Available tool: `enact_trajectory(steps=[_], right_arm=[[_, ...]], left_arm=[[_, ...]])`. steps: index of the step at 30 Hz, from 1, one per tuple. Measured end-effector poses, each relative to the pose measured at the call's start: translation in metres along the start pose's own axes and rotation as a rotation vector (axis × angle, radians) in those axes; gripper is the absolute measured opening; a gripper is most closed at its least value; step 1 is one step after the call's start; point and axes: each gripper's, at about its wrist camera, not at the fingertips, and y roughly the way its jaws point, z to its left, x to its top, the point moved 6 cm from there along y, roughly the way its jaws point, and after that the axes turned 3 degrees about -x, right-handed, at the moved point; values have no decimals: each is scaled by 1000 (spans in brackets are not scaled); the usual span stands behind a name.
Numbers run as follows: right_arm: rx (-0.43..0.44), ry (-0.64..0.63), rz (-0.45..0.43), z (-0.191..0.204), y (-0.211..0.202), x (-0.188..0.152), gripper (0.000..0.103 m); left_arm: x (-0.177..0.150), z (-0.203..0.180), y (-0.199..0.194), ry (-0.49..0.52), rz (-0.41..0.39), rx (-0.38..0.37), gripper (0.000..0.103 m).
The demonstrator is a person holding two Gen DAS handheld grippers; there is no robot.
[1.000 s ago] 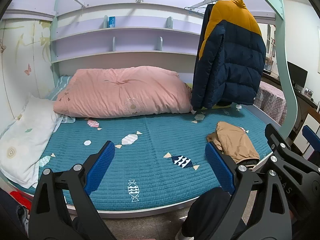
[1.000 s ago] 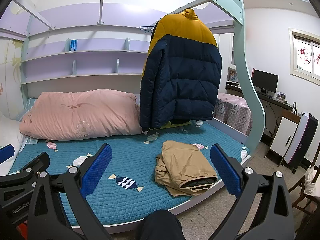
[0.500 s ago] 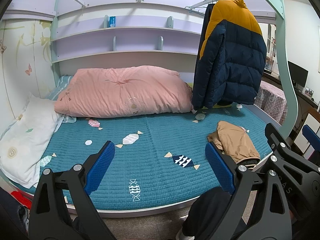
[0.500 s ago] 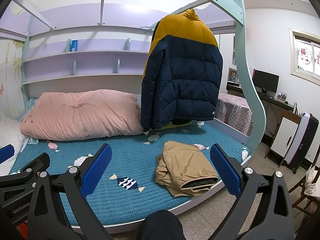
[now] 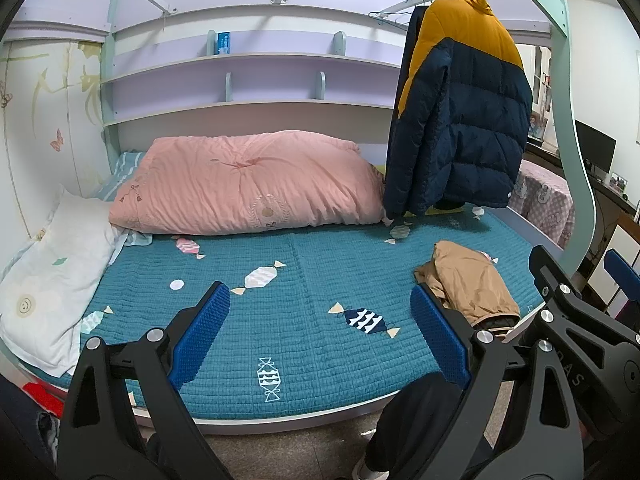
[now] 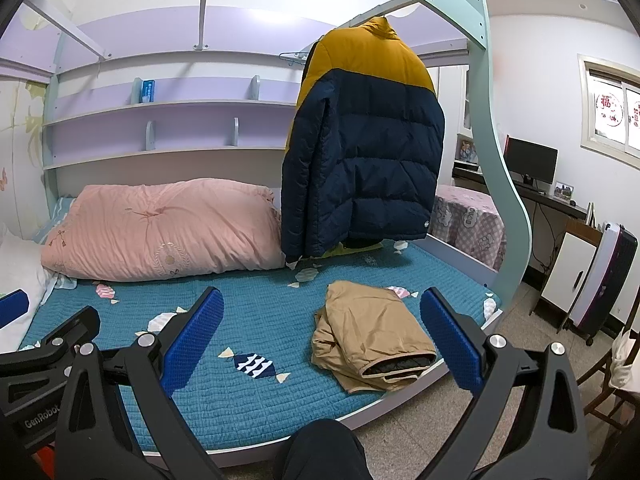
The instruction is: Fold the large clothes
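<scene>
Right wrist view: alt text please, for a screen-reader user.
The open right gripper hovers empty at the edge of a bed with a teal quilt, aimed at a folded tan garment lying on it. Behind hangs a navy-and-yellow puffer jacket, beside a pink duvet.

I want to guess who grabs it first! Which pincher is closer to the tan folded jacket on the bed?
Right, I think. The tan jacket lies between the right gripper's open fingers, slightly ahead. The left gripper points at bare bedcover, with the jacket off to its right.
</scene>
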Motion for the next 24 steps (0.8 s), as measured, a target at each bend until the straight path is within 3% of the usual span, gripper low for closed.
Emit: enact_trajectory(steps=[24], right_arm=[[-10,3,6,-4,-2,-4,95]], left_arm=[[-5,4,3,26,55,-2,92]])
